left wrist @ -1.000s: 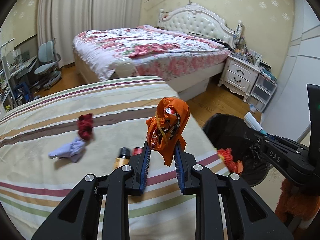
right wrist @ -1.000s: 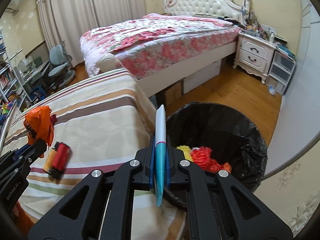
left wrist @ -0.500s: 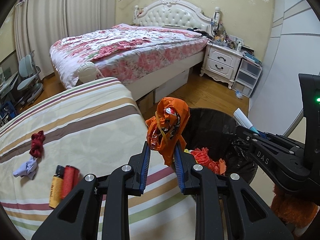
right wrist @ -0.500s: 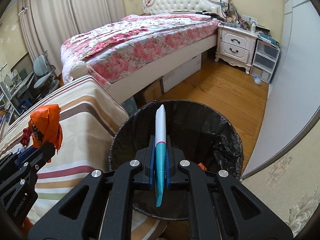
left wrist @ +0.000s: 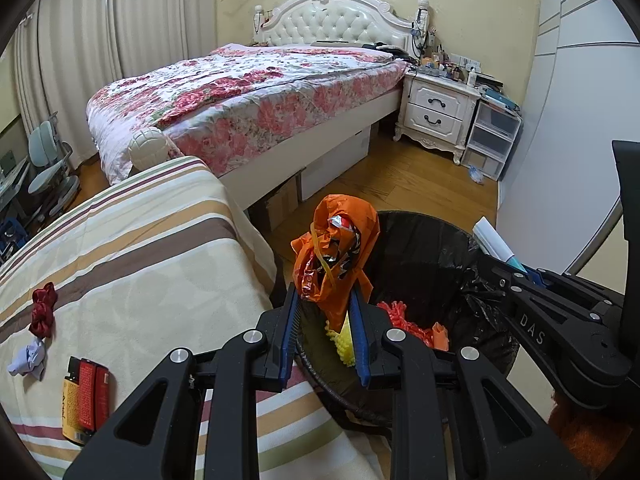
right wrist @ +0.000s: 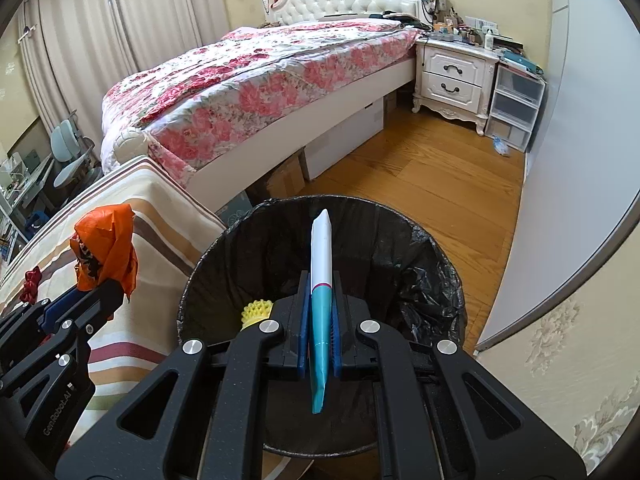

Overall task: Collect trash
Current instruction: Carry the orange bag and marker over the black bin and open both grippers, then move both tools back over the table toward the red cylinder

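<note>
Over the rim of the black-lined trash bin [left wrist: 420, 240]: left gripper [left wrist: 326, 332], jaws pinching a crumpled orange wrapper [left wrist: 336, 256] with foil and print showing inside its folds. Wrapper upright between the blue finger pads [left wrist: 289, 336], its top well above the fingertips, hanging at the bin's near-left edge beside the striped mattress [left wrist: 132, 248].

Above the bin's open mouth, seen from the right wrist: right gripper [right wrist: 320, 320], jaws pressed onto a teal-and-white tube [right wrist: 321, 280], flat and standing on edge between the pads, white crimped end pointing forward over the bin [right wrist: 400, 232], teal end running back past the pads toward the camera. Same tube visible from the left wrist as a white tip with a teal band [left wrist: 494, 244] sticking out of the right gripper at the bin's far-right rim.

Down inside the bin: a yellow knobbly item [right wrist: 256, 312], red-orange scraps [left wrist: 404, 320] and a small orange piece, all against the black liner.

Left on the mattress, well apart from the bin: a red bow-shaped scrap of fabric [left wrist: 42, 310], a pale crumpled wad just below it [left wrist: 28, 360], and two lighters side by side, touching, one yellow [left wrist: 70, 404] and one red [left wrist: 90, 396].

Beyond: a bed with a floral quilt [right wrist: 260, 76], a white nightstand [right wrist: 454, 76], wooden floor [right wrist: 420, 176].
</note>
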A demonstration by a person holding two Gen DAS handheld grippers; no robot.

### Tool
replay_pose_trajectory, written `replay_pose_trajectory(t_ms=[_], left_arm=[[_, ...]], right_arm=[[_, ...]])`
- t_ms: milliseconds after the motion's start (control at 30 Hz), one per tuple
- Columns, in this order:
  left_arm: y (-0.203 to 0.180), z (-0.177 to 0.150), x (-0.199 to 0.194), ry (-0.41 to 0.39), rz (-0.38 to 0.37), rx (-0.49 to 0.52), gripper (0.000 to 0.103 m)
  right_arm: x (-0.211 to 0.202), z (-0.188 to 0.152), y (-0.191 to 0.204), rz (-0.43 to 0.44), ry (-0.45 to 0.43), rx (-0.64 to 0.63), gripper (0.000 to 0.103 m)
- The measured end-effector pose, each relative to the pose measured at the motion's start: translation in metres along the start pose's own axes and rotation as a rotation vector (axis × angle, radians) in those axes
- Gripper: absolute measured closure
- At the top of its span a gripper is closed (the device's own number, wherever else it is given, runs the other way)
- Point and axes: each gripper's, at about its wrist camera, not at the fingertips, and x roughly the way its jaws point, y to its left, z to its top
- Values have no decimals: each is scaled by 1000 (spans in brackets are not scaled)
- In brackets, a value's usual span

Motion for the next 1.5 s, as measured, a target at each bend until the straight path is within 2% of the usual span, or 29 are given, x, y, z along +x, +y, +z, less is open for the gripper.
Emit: replay_pose_trajectory(t_ms=[500,567,600,667,833,967,1067,1333,1500], left_arm=[[-11,10,9,-4,1,16,78],[-11,10,9,-5,-1,15,75],[-11,10,9,-4,-2,16,74],[-11,10,8,-5,3,13,54],[-8,11,6,-10,3,-5,42],[-2,11,0,-22,29,-16,32],[7,10,-6,-26,43,-27,32],[40,-5,-26,-17,77,-68,32],[68,-19,-40,-7,117,-106,32]], right_arm=[[1,4,-10,-14,-8,21,93],[1,4,-11,-18,-8,25,91],[1,5,-11,-20,-10,27,89],[0,5,-12,-33,-22,32,65],[-2,4,-16,-48,-28,46,61],[-6,3,-15,-58,-33,46,54],[-10,2,-11,-57,-37,39,48],[-17,-6,14,-20,-29,6,47],[-22,-13,41,14,-23,-35,40]])
